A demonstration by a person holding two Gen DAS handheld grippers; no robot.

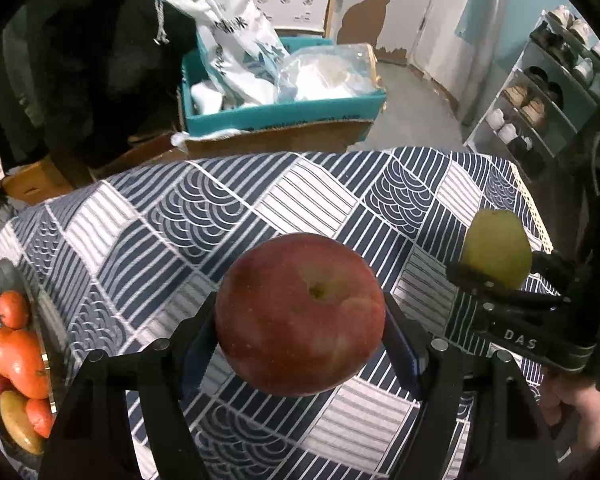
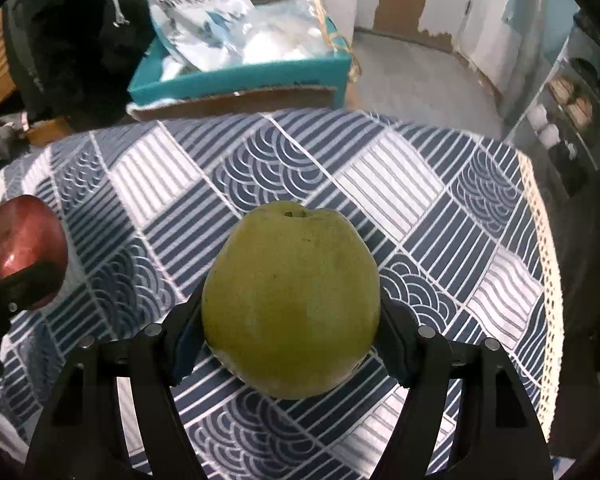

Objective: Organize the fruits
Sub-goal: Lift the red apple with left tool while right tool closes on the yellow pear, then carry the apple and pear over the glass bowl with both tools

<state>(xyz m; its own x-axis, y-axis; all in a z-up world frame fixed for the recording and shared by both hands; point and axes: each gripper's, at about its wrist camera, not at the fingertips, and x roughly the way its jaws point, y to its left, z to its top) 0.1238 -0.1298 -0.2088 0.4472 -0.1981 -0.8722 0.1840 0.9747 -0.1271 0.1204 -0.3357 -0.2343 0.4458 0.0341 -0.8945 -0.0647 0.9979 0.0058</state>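
While both fruits hang clear of the tabletop (image 1: 284, 196), we risk a drop: the left hand-held gripper (image 1: 300, 336) clamps the red apple (image 1: 300, 320) and the right hand-held gripper (image 2: 291, 320) clamps the green pear (image 2: 291, 300) by their rounded flanks only, so a jolt could roll either out. Both grippers point steeply down, side by side. A dish (image 1: 44, 320) of fruit sits far left, near the left gripper.

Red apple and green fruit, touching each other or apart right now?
Apart. Left wrist view: red apple sits in the left gripper, green fruit in the right gripper, with patterned tablecloth showing between them.
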